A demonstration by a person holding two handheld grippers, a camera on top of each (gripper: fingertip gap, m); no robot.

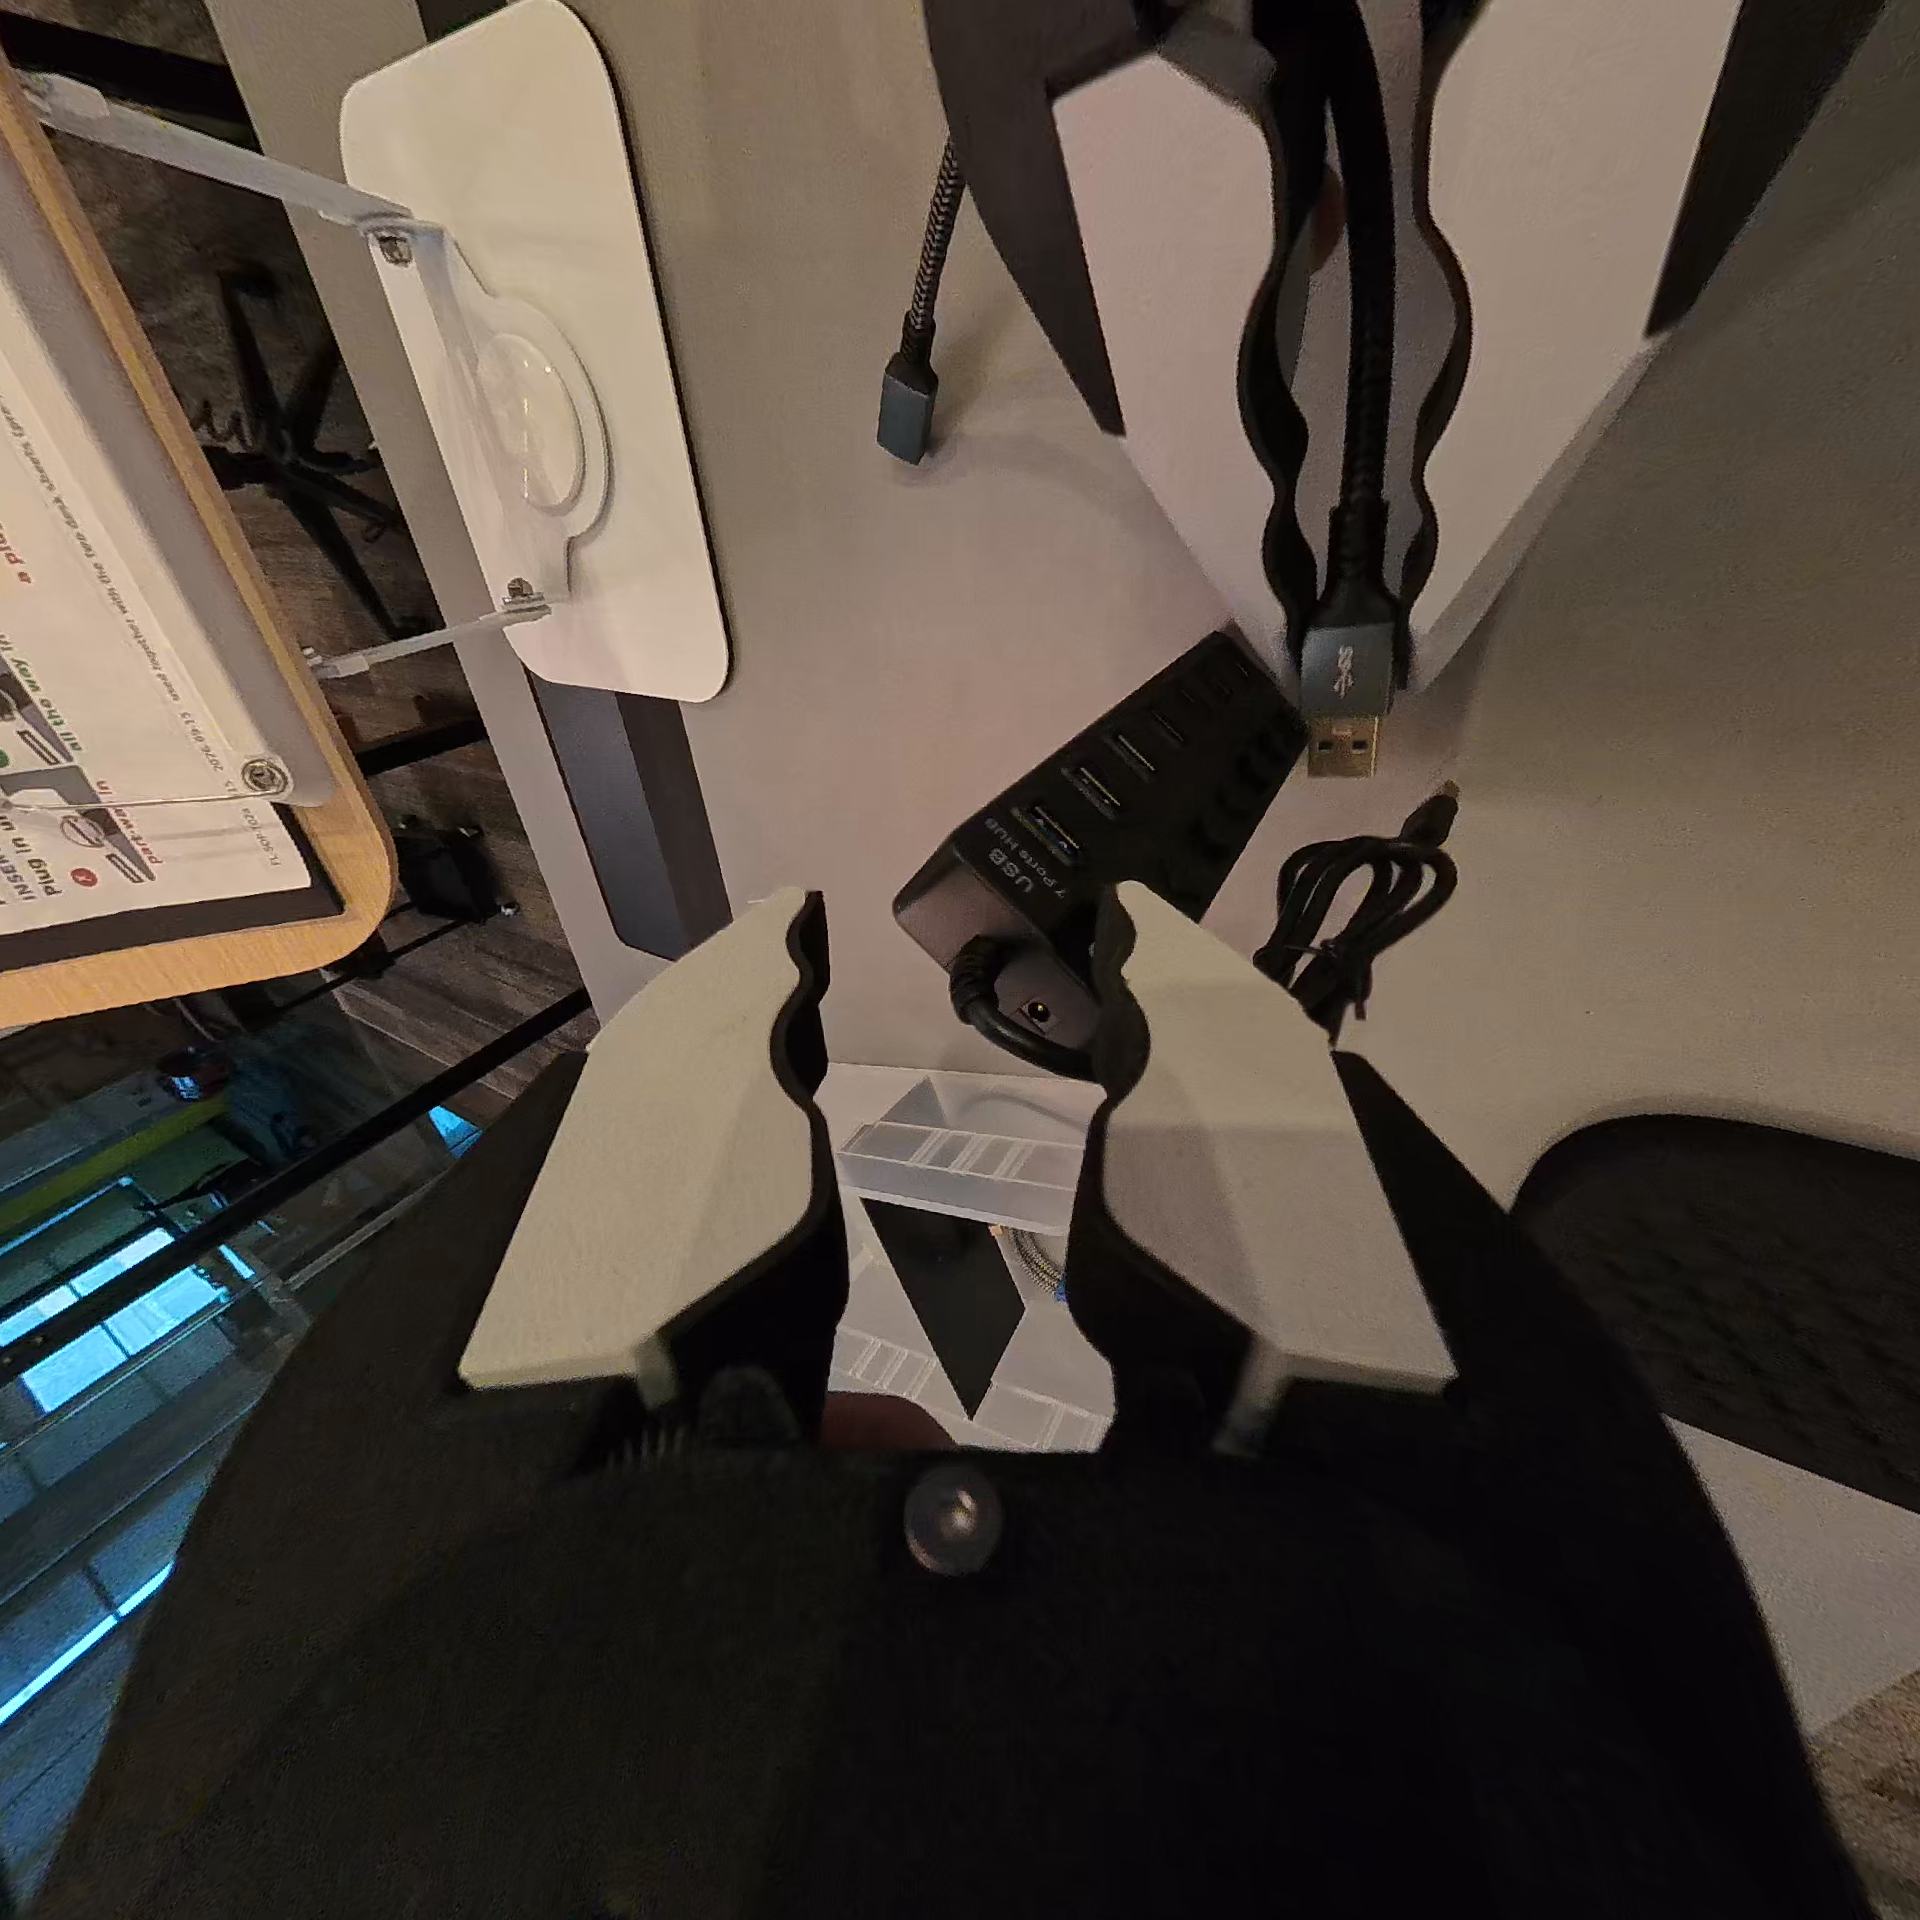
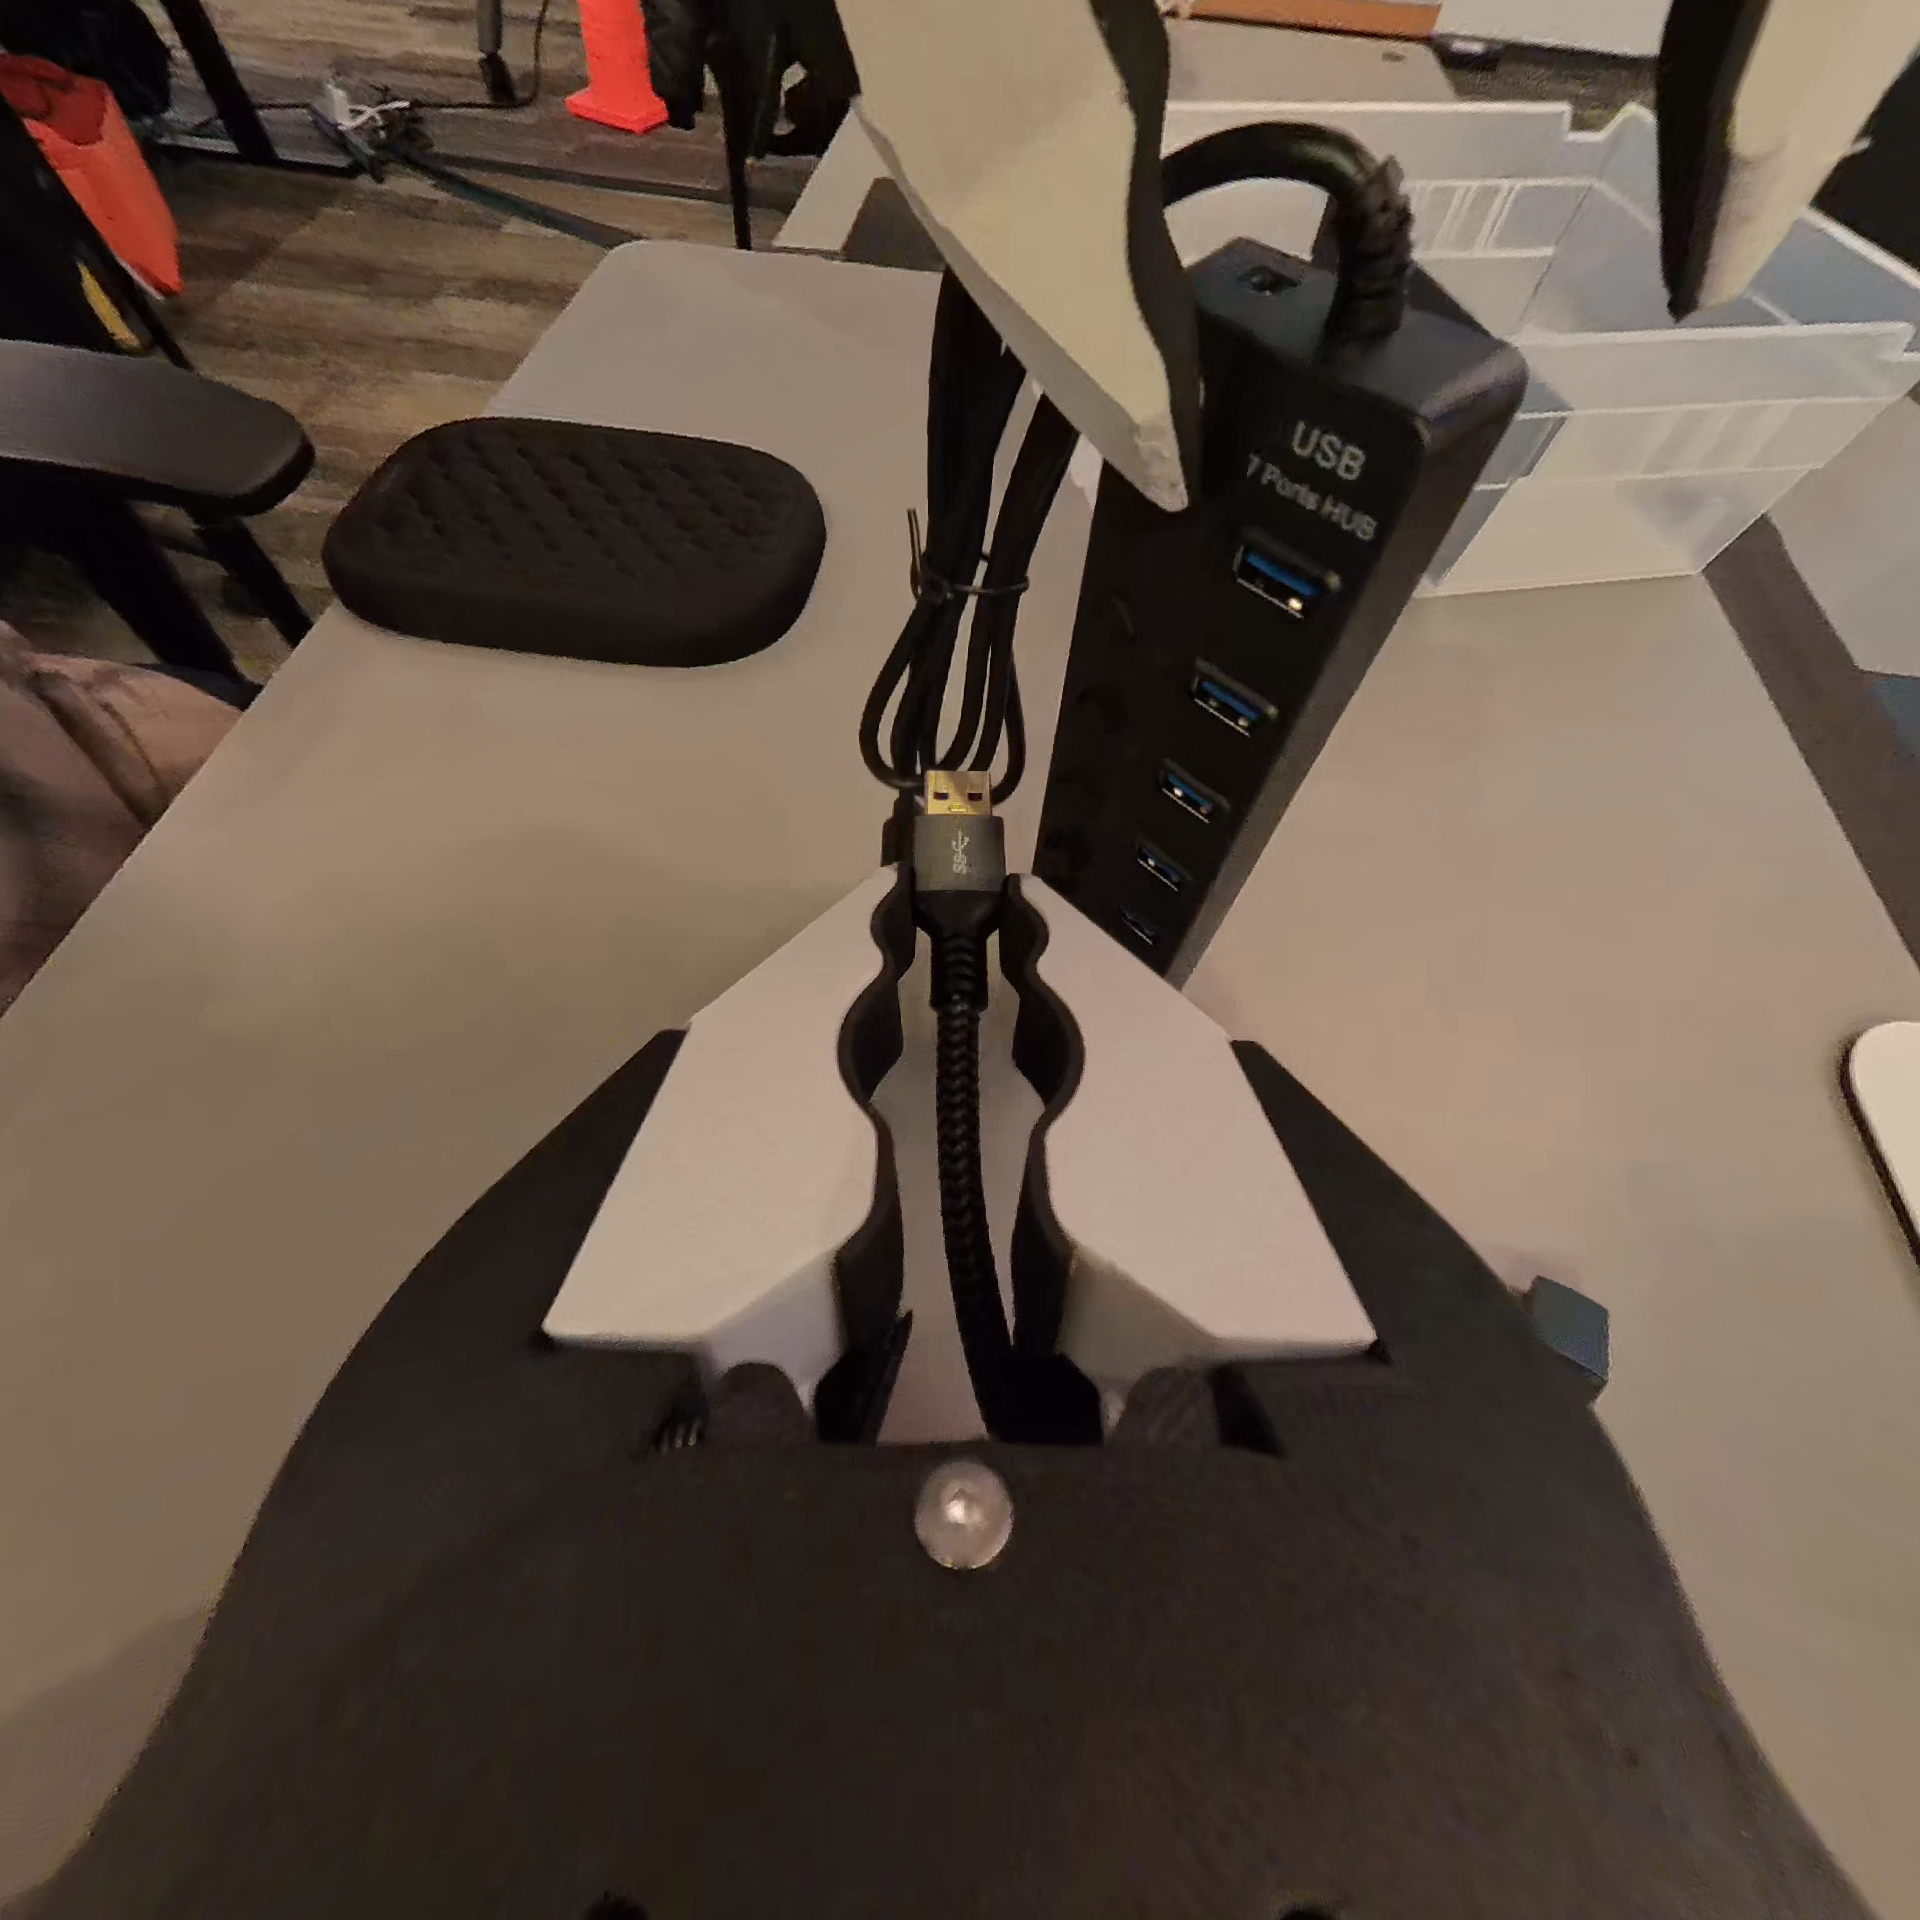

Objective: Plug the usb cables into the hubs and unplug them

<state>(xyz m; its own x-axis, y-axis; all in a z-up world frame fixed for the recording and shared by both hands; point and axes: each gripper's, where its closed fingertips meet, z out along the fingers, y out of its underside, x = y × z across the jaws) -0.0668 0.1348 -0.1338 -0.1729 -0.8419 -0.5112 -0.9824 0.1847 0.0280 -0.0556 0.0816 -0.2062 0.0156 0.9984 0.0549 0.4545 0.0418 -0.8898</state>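
Fingers of the right gripper [image 2: 958, 883] pinched on the braided black USB cable [image 2: 961, 1091] just behind its grey metal plug shell [image 2: 958, 847]; gold-toned connector tongue juts clear of the tips. Cable runs back down the wavy channel between the white, black-lined fingers, so the plug is probably kept straight for insertion. Plug hangs in the air beside the long black plastic USB hub [image 2: 1247, 665], near its lower ports, not touching and not yet aligned to a slot.

Left gripper [image 1: 961, 935] fingers stand apart, straddling the cord end of the hub; one fingertip is close to the hub's corner, contact uncertain. Nothing is gripped. Likely placed to steady the hub against the push of insertion (a light plastic bar would slide on a smooth top).

Hub: matte, rectangular, row of blue-lined ports along the upper face, thick rubbery cord [image 2: 1351, 208] looping from the end. All visible ports are vacant.

Outward: thin black cable bundle [image 2: 945, 665], tied, lying beside the hub. The braided cable's other grey plug [image 1: 906, 405] rests loose on the bench [image 2: 1558, 831], smooth pale grey. Black textured oval pad [image 2: 577, 540], soft-looking, near the bench edge. Translucent plastic compartment tray [image 2: 1662, 447] behind the hub. White rounded-corner plate [image 1: 540, 343] with clear bracket further off.
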